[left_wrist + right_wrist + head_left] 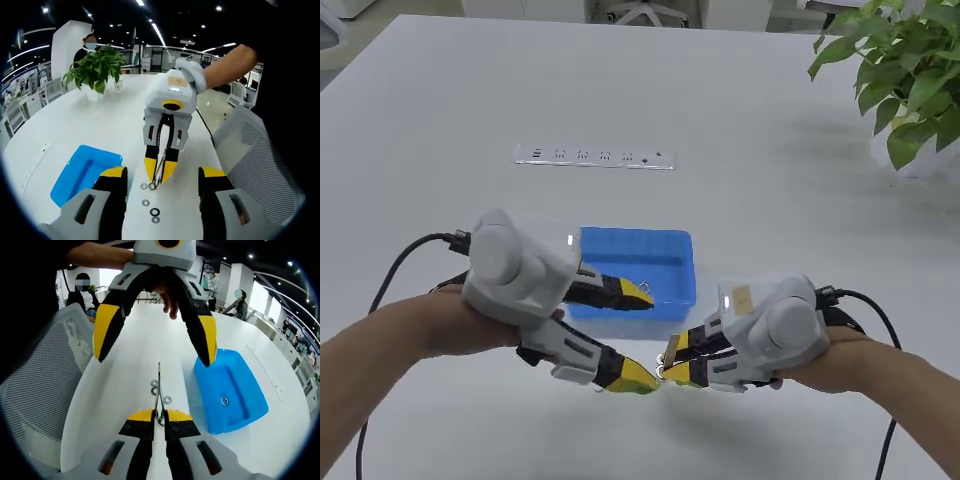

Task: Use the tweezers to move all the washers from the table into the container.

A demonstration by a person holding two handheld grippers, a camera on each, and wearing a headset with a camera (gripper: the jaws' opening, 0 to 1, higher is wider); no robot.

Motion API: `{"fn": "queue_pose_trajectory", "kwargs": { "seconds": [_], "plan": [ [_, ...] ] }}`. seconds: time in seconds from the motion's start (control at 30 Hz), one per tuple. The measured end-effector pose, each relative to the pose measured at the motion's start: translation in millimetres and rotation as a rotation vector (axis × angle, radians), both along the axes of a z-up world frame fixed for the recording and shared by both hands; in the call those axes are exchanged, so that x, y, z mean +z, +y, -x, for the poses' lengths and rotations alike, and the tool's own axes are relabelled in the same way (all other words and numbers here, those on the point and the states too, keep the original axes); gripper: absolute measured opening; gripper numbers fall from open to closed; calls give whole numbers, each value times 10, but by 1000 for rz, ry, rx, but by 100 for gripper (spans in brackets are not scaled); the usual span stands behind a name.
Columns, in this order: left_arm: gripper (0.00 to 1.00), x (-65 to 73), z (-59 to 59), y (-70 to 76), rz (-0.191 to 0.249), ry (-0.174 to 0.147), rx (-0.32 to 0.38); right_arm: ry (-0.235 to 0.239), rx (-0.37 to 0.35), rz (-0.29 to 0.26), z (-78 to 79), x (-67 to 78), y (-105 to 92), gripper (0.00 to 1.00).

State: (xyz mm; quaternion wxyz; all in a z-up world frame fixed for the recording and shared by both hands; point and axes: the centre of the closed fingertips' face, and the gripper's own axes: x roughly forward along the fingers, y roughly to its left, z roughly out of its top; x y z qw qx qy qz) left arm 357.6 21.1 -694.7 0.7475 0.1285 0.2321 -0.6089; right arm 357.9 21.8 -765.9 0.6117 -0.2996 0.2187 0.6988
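Task partly done: one washer lies in the blue container to the right of the right gripper, which is clamped on the tweezers, several loose washers remain on the table at the tweezer tips, and the left gripper opposite stands wide open and empty.

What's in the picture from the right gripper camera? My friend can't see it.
The right tool, shut on thin tweezers, points them at loose washers on a white table. The left tool hangs open above, and a blue container to the right holds one washer.
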Motion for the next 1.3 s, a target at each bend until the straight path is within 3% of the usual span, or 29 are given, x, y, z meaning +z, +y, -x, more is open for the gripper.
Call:
{"fn": "queue_pose_trajectory", "kwargs": {
  "seconds": [0.2, 0.37, 0.9, 1.3],
  "plan": [
    [88, -13, -25, 87, 9, 12, 62, -3, 4, -4, 0, 52, 1, 8],
    [98, -5, -48, 145, 23, 6, 108, -5, 10, -2, 2, 95, -1, 8],
    [99, 29, -50, 338, 47, 10, 181, -17, 37, 5, -64, 296, -15, 8],
    [99, 132, -89, 503, 72, -13, 231, -34, 52, 11, -196, 466, -27, 8]
  ]
}}
